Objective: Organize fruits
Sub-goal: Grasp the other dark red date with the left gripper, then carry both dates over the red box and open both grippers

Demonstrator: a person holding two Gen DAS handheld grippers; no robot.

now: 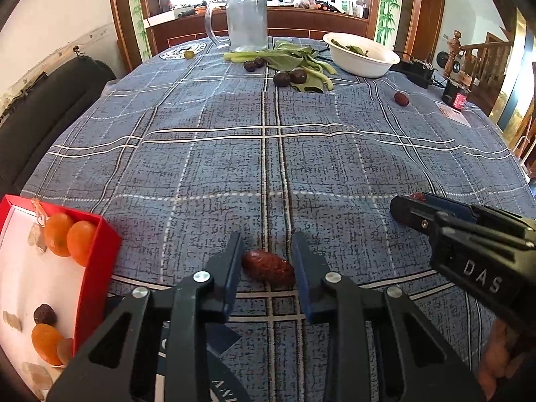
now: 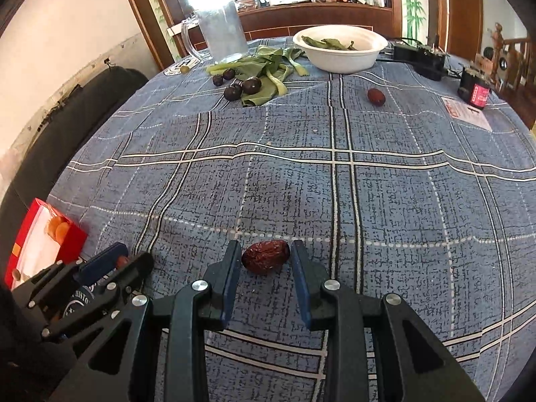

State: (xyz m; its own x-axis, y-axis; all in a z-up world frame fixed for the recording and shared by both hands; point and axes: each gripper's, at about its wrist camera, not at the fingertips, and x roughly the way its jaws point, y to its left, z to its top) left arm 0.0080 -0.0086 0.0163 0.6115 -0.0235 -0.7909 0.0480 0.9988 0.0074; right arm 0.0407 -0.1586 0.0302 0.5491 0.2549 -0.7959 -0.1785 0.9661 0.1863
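My left gripper (image 1: 267, 251) is open, low over the blue plaid tablecloth, with a red date (image 1: 268, 267) lying between its fingers. My right gripper (image 2: 266, 256) is open too, with another wrinkled red date (image 2: 265, 256) between its fingers. The right gripper shows at the right of the left wrist view (image 1: 418, 211); the left gripper shows at the lower left of the right wrist view (image 2: 114, 261). A red box (image 1: 97, 261) at the left holds oranges (image 1: 70, 241) and a dark fruit (image 1: 45, 314). Another date (image 2: 376, 95) and dark plums (image 2: 241, 87) lie far off.
At the far end stand a glass mug (image 1: 246, 20), leafy greens (image 1: 294, 58) and a white bowl (image 1: 361, 55) with leaves. A small green fruit (image 1: 189, 54) lies near the mug. Black devices (image 2: 474, 92) and a card (image 2: 465, 112) sit at the far right. A dark sofa (image 1: 40, 107) lies left.
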